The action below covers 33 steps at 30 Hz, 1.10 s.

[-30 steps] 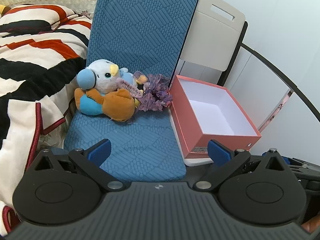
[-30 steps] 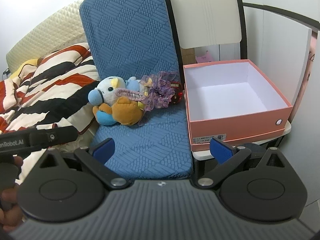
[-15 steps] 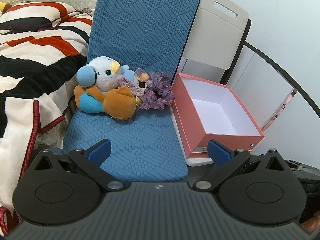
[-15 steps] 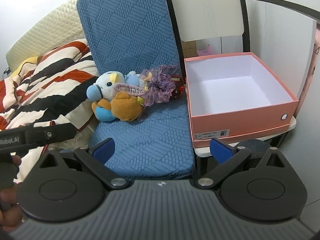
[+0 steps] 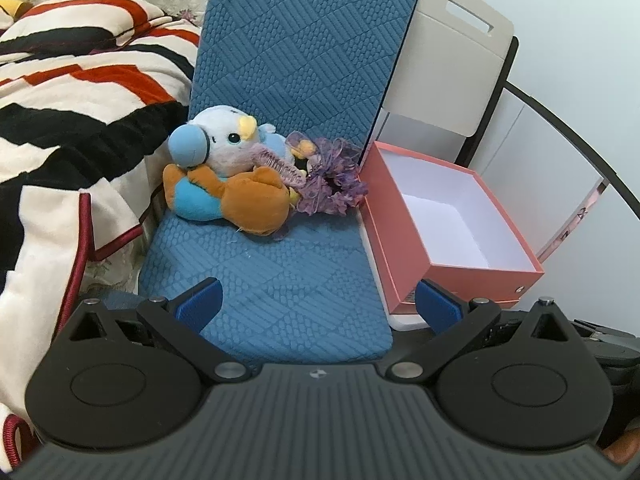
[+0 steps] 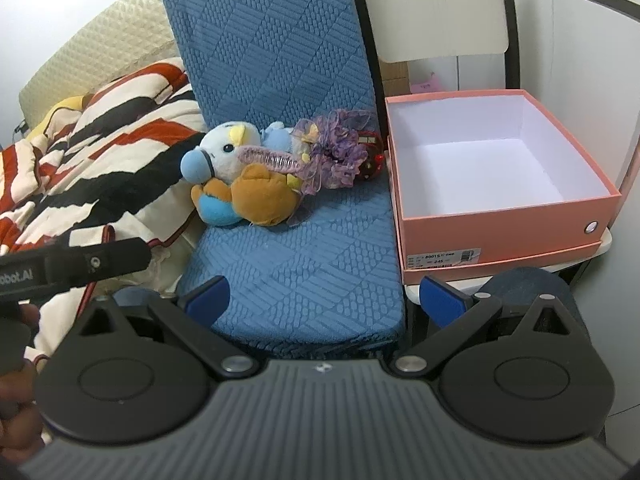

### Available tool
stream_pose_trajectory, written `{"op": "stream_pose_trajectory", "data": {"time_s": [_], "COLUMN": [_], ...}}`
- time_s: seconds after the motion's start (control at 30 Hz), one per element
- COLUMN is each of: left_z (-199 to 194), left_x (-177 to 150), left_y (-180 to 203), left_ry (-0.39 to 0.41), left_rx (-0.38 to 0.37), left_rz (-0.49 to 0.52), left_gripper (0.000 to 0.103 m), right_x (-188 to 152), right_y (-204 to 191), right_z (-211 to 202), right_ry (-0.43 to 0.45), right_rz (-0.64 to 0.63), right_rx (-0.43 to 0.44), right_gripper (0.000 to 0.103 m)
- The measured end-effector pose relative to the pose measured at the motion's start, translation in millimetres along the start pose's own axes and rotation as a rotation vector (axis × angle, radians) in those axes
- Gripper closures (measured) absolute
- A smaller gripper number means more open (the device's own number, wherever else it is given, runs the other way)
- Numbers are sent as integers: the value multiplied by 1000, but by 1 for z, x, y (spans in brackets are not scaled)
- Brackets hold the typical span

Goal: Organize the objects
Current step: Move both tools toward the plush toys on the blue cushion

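Several small items lie heaped at the far end of the blue seat cushion (image 6: 296,264): a plush bird (image 6: 224,152), a brown plush (image 6: 264,200), a pink comb (image 6: 272,160) resting across them, a purple lace scrunchie (image 6: 340,160) and a dark red item (image 6: 370,166) just beside the box. To the right stands the pink box (image 6: 500,216), empty. Left gripper (image 5: 316,300) and right gripper (image 6: 324,292) both stand wide, holding nothing, near edge of the seat. Recommended: take the topmost, the comb, first; approach from above, close across its narrow spine, avoid snagging lace. A striped blanket (image 5: 60,92) lies left.
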<state>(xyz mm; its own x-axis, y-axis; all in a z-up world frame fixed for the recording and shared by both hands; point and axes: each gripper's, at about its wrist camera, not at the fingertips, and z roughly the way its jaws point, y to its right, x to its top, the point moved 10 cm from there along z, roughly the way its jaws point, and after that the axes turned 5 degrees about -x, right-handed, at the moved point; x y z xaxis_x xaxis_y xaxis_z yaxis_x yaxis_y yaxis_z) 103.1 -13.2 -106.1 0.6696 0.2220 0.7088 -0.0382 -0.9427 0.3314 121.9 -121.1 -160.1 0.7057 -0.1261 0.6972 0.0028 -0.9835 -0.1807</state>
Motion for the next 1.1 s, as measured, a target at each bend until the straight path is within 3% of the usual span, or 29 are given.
{"op": "stream_pose_trajectory", "data": {"time_s": [0.57,0.73,1.1], "left_z": [59,83,151], "left_x": [10,22,45], "left_y": [-21,-41,-71], "left_ry": [-10,17,54], "left_rx": [22,60,113], "left_rz": [5,28,41], "left_gripper": [0,0,0], "right_x": [3,8,33], "right_y": [-3,-6,-13], "right_z": [53,78,133], "right_ry": [-47,-52,2], "right_rz": [-39,-46,-99], "right_rx": [28,51,47], "right_gripper": [0,0,2]}}
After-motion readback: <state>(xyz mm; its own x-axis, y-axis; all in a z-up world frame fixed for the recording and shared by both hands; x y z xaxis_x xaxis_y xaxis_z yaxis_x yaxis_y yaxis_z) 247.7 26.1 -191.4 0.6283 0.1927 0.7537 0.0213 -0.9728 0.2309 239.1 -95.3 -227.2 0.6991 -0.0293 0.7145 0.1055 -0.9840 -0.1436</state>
